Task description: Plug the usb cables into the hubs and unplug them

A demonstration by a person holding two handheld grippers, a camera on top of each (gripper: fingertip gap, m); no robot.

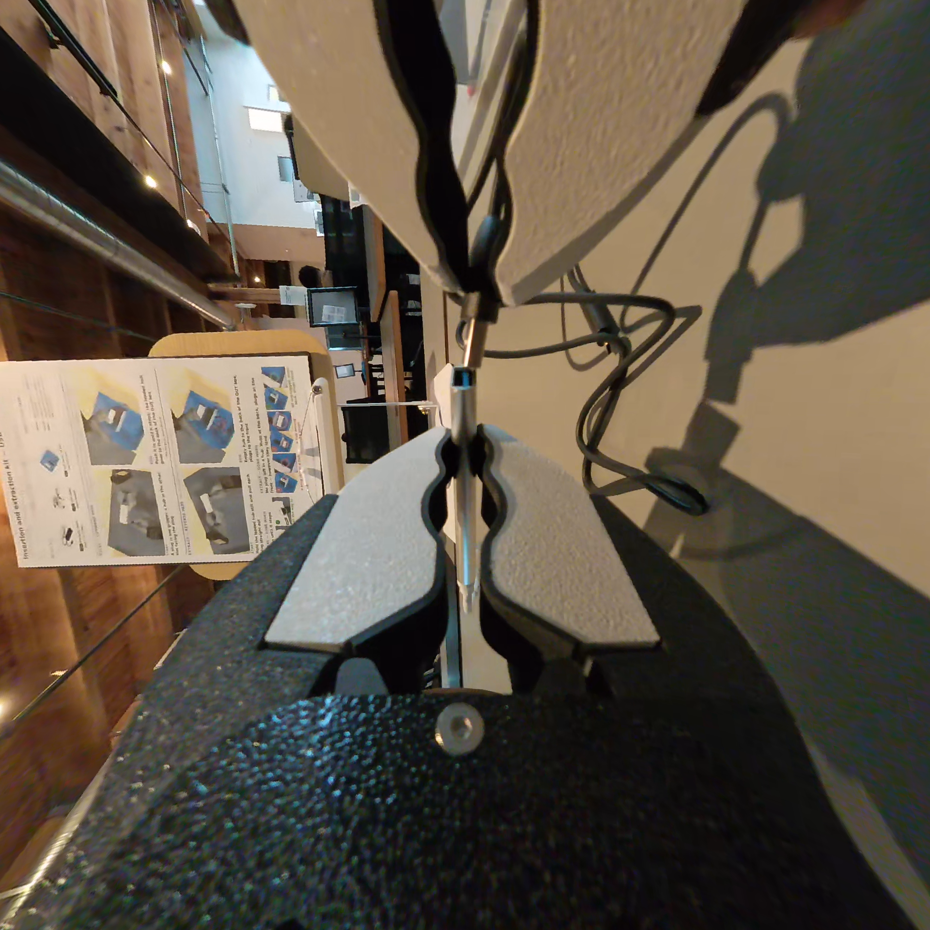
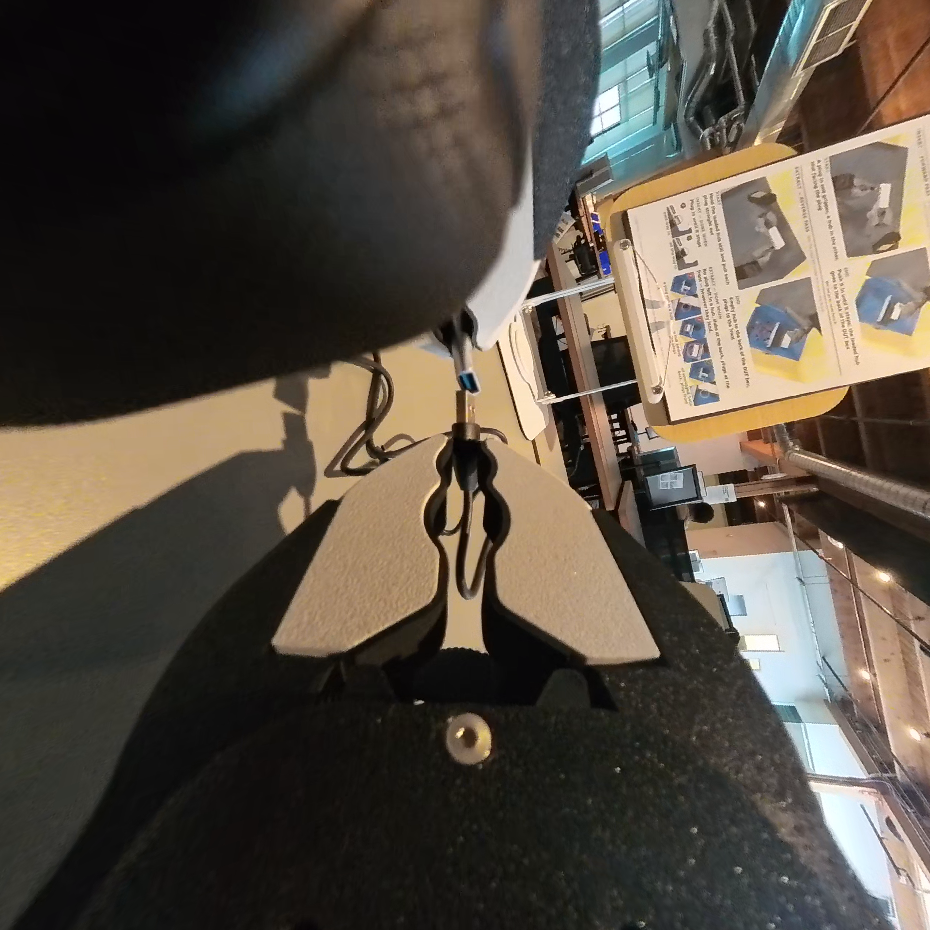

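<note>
Left wrist view: rear of hub (image 1: pixel 463 483) hidden between closed fingers (image 1: pixel 382 533); far end of cable (image 1: pixel 629 402) lost behind the opposite gripper (image 1: pixel 478 297) at 12 o'clock, itself cut off by the top edge. Right wrist view: opposite gripper (image 2: pixel 460 332) blurred, dark, filling 9 to 12 o'clock, cut by top and left edges; plug (image 2: pixel 467 402) body partly covered by fingers (image 2: pixel 382 543); plug-to-port contact too small to tell. Background person (image 2: pixel 699 513) too small to make out.
</note>
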